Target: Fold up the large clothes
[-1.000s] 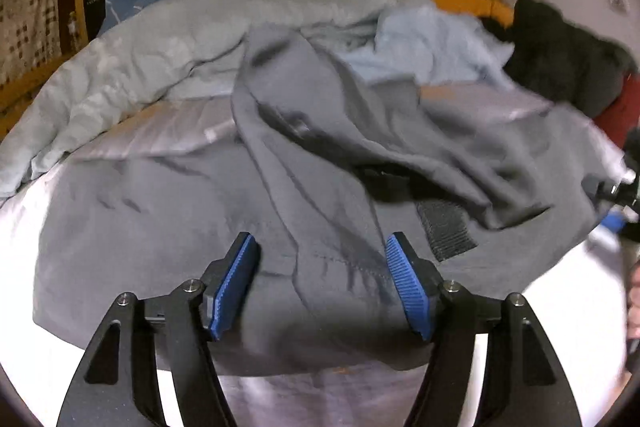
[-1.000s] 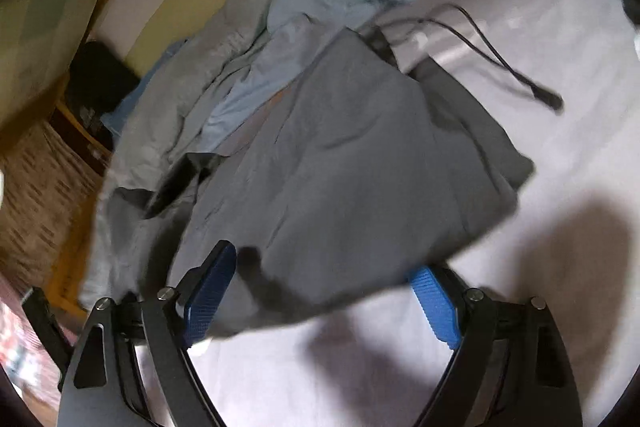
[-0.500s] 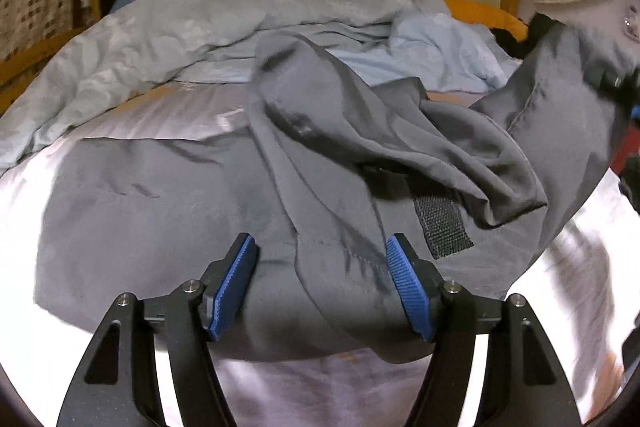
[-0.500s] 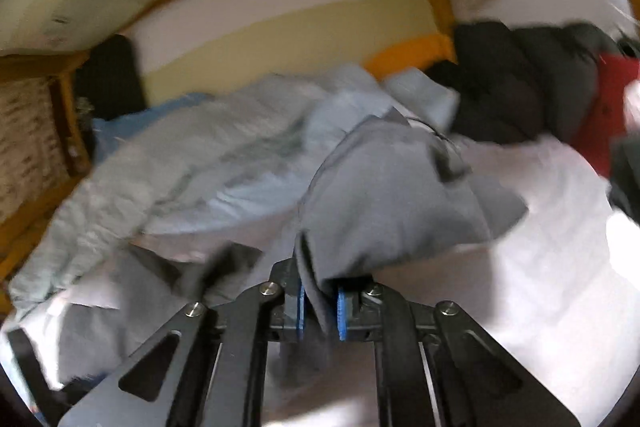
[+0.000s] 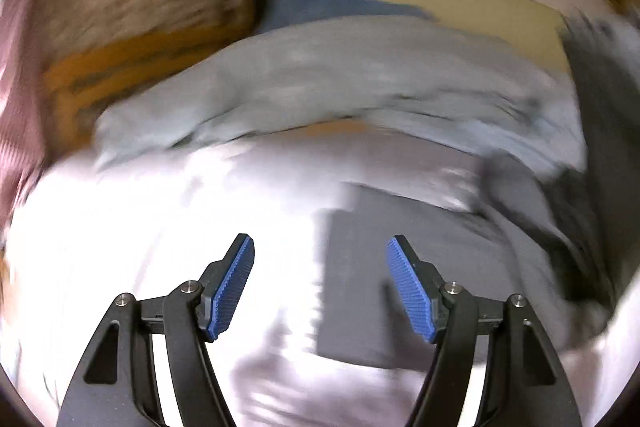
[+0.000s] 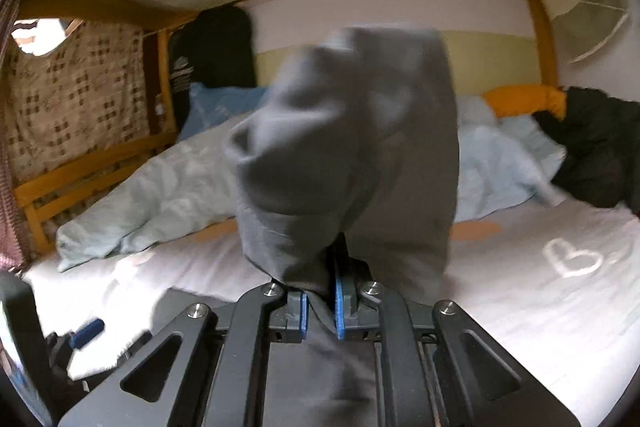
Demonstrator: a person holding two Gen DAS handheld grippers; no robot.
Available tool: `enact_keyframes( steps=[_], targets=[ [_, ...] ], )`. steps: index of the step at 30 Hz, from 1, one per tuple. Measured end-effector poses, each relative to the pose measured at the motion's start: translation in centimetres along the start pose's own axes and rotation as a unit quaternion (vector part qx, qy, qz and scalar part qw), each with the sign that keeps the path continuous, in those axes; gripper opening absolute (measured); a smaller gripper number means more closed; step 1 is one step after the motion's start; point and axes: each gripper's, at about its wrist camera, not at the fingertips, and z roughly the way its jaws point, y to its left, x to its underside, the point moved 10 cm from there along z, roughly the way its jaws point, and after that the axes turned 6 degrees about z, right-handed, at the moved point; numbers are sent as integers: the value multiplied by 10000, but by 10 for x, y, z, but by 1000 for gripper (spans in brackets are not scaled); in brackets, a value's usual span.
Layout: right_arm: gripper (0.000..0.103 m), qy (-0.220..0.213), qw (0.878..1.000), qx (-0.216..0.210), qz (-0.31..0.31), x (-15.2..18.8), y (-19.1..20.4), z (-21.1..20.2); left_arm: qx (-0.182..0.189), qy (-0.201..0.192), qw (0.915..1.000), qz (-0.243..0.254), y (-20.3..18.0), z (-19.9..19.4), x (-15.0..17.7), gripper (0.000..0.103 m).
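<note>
A large grey garment (image 6: 348, 147) hangs bunched in front of the right wrist camera. My right gripper (image 6: 320, 311) is shut on a fold of it, the cloth pinched between the blue pads and held above the bed. In the blurred left wrist view, the rest of the grey garment (image 5: 360, 291) lies flat on the white sheet (image 5: 160, 227) and trails up to the right. My left gripper (image 5: 320, 267) is open above the garment's left edge. Cloth lies beneath the gap but neither pad presses on it.
A crumpled light blue duvet (image 6: 160, 187) runs along the back of the bed. A wooden bed frame (image 6: 80, 179) borders the left side. Black clothes (image 6: 600, 155) and an orange cushion (image 6: 524, 99) sit at the back right. A heart print marks the white sheet (image 6: 520, 307).
My right gripper closed on the garment's edge and lifted it off the sheet. The left view swung left, so the garment now lies to its right. The left jaws stayed open.
</note>
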Motion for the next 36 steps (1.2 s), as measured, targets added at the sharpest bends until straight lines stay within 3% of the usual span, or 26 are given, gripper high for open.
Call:
enact_keyframes(
  steps=[2, 4, 5, 6, 8, 9, 12, 15, 20, 22, 27, 31, 34, 36],
  targets=[
    [11, 101, 9997, -158, -182, 24, 32, 8, -329, 20, 9984, -466, 46, 2, -2, 68],
    [11, 233, 9979, -262, -551, 54, 62, 22, -1190, -183, 9915, -502, 89, -6, -5, 68],
    [11, 399, 9955, -293, -806, 77, 77, 35, -1439, -234, 9880, -506, 102, -9, -5, 68],
    [11, 639, 9936, -322, -875, 97, 85, 48, -1457, -221, 9876, -547, 108, -8, -5, 68],
    [11, 1271, 9895, -415, -542, 136, 88, 71, -1149, -148, 9907, -720, 110, -6, -3, 68],
    [11, 1383, 9883, -452, -461, 147, 92, 76, -1030, -148, 9918, -742, 107, -6, -3, 68],
    [11, 1194, 9871, -281, -1028, 153, 115, 70, -1120, -346, 9925, -341, 87, -14, -10, 68],
    [13, 1274, 9830, -242, -1299, 158, 123, 72, -1111, -535, 9922, 186, 57, -12, -17, 69],
    [15, 1046, 9814, 31, -1609, 151, 115, 52, -484, -457, 9978, -45, 31, -19, -18, 71],
    [17, 980, 9818, 28, -1626, 152, 113, 42, -210, -517, 9982, -228, 27, -26, -23, 79],
    [20, 1003, 9843, -175, -1443, 156, 105, 26, -203, -667, 9971, -320, 25, -38, -30, 83],
    [21, 1027, 9856, -358, -1298, 161, 94, 0, -499, -701, 9963, -17, 20, -37, -29, 83],
    [44, 1248, 9860, -427, -1024, 171, 70, -21, -275, -536, 9981, 117, 6, -25, -22, 83],
    [44, 1233, 9884, -281, -839, 173, 40, -37, 272, -315, 9990, 131, -8, -18, -16, 83]
  ],
)
